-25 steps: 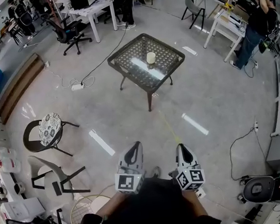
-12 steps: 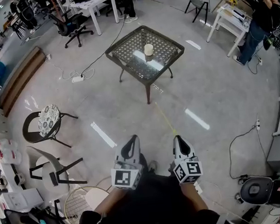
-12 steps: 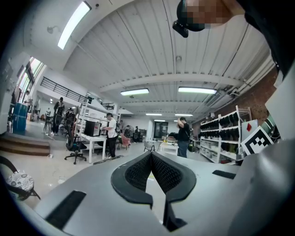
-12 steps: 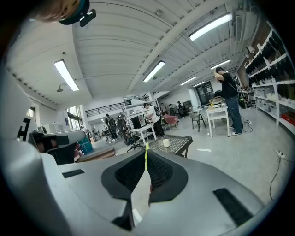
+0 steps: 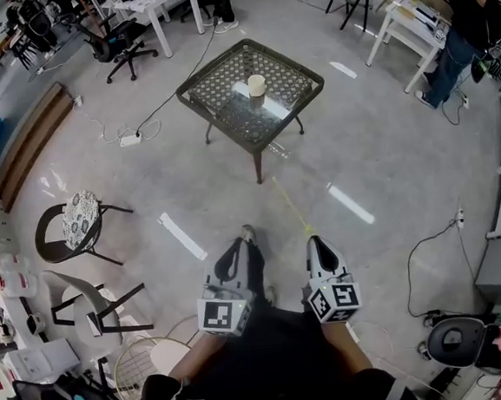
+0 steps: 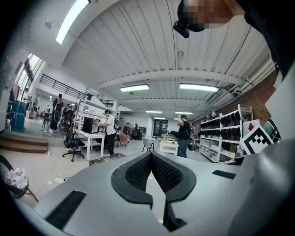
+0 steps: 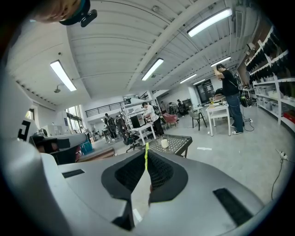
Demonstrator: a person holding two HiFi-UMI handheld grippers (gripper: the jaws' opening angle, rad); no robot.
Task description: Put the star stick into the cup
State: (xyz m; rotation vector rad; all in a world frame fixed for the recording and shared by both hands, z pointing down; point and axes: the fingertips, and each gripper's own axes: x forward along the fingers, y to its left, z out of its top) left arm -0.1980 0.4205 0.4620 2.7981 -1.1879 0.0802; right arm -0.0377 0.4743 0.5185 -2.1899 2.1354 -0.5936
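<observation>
Star stick [image 7: 146,153] is a thin yellow-green sliver pinched in my right gripper [image 7: 146,160]. The jaws are pressed together on it, and only its narrow shaft pokes out past the tips. I cannot make out the star end in any view. From the head view the stick [image 5: 292,207] runs as a fine yellow line forward from the right gripper [image 5: 317,246], over bare floor and slanting toward the table.

My left gripper [image 6: 150,156] has its jaws closed as well. The black ribbed pads meet at the far tips and nothing sits between them. In the head view the left gripper [image 5: 236,255] is just beside the right one, both held low in front of my body, marker cubes toward me.

The cup [image 5: 257,84] is pale and stands upright near the middle of a dark, lattice-topped table [image 5: 216,122], well apart from both grippers across open floor. Through the right gripper's view the cup [image 7: 164,143] shows small on that table [image 7: 180,139], just to the right of the stick's tip.

A chair with a patterned seat [image 5: 79,229] stands off to my left, and a person in dark clothes [image 5: 470,23] is at a white desk far to the right.
</observation>
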